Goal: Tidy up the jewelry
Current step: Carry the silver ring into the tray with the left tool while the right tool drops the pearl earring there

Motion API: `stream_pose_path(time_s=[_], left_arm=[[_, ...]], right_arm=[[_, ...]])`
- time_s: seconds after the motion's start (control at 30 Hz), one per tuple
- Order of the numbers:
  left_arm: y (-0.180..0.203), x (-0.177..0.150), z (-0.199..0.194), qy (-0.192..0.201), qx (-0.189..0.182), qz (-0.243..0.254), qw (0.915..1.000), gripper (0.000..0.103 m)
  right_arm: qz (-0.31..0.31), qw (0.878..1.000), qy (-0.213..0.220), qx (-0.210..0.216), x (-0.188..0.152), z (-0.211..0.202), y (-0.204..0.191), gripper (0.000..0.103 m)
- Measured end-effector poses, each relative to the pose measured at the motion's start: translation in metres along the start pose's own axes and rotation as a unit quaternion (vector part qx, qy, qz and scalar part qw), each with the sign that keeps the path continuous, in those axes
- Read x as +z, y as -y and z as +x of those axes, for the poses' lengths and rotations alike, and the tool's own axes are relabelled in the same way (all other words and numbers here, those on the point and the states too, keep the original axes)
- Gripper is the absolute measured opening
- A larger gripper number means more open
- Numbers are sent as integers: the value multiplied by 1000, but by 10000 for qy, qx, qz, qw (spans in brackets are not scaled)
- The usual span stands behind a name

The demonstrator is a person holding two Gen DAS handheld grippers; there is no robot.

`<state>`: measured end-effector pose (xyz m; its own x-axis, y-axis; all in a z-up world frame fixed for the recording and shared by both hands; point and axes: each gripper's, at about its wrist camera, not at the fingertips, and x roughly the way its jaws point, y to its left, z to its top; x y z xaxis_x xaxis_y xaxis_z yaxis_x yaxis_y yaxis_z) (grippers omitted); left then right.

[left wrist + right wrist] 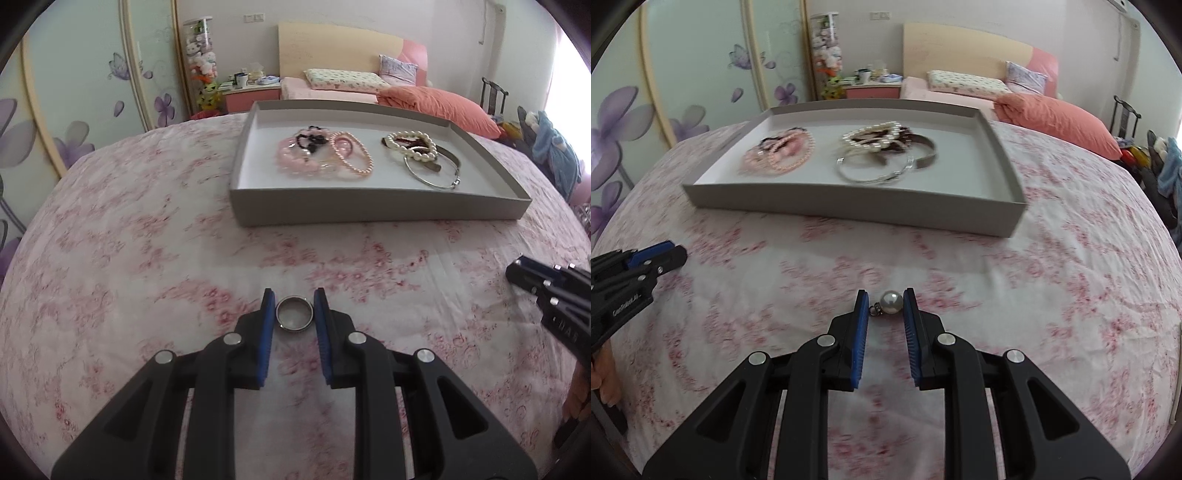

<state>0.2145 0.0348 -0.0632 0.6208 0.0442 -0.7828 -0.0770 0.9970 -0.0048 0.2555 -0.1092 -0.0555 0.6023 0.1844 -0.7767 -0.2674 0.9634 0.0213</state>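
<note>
My left gripper (294, 305) is shut on a silver ring (294, 314), held between its blue pads above the floral bedspread. My right gripper (885, 303) is shut on a pearl earring (888, 303) with a small dark clasp on its left side. Ahead lies a grey tray (369, 205) (849, 206). In it sit a pile of pink bracelets with black hair ties (314, 157) (779, 153) on the left, and a pearl bracelet (410, 146) (871, 138), a silver bangle (432, 173) (875, 170) and a brown band (925, 151) on the right.
The right gripper's tip (532, 277) shows at the right edge of the left wrist view; the left gripper's tip (661, 258) shows at the left edge of the right wrist view. Behind the tray are a bed with an orange pillow (436, 107), a nightstand and a wardrobe.
</note>
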Motion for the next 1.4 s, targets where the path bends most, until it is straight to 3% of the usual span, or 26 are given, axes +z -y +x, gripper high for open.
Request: stream_pose_path(time_s=[0.57,0.9,1.17,1.4], left_arm=[[-10,-7,-7,1,-131,-170,9998,22],[-6,-4,-21,136,-257,-281,9992,22],[-7,-3,-23,152,-281,-347,9989,22],[-12,-1,-33,381,-291,-429,9979,22]], right_arm=[[187,9998,17,46,-3,-1,-10,20],[144,9993,345,60,4,-22,-9,14],[258,9996,129,40,-2,-12,-3,14],[359,9979,520,136,1,-31,2,14]])
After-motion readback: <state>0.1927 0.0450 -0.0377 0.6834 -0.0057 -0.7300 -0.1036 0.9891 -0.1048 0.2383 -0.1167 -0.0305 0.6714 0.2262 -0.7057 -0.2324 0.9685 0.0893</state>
